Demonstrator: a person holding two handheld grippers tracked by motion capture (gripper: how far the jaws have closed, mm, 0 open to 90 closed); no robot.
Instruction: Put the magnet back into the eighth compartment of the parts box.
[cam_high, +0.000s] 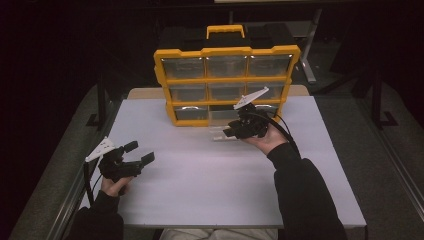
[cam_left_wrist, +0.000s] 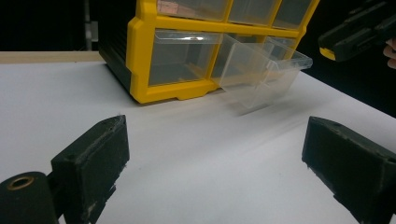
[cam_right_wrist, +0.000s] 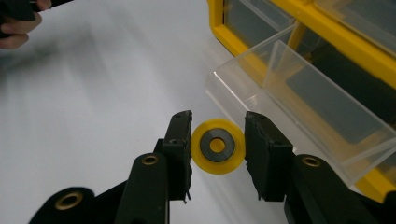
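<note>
Now, right gripper (cam_right_wrist: 217, 148) clamped on the yellow wheel (cam_right_wrist: 218, 146), just beside the pulled-out clear drawer (cam_right_wrist: 299, 107) of the yellow organizer (cam_high: 226, 52). Best carried over the rim, then released low. Left gripper (cam_left_wrist: 215, 158) wide open, empty.

— Operator: What obstructs my path at the back of the counter (cam_high: 210, 190)?
— Observer: The yellow organizer (cam_high: 227, 82), with its clear drawer (cam_left_wrist: 261, 67) pulled out forward. I see open counter in front and left.

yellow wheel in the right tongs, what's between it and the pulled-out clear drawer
Nothing but bare white table. In the right gripper view the yellow wheel, held in the right tongs, sits just short of the clear drawer.
</note>
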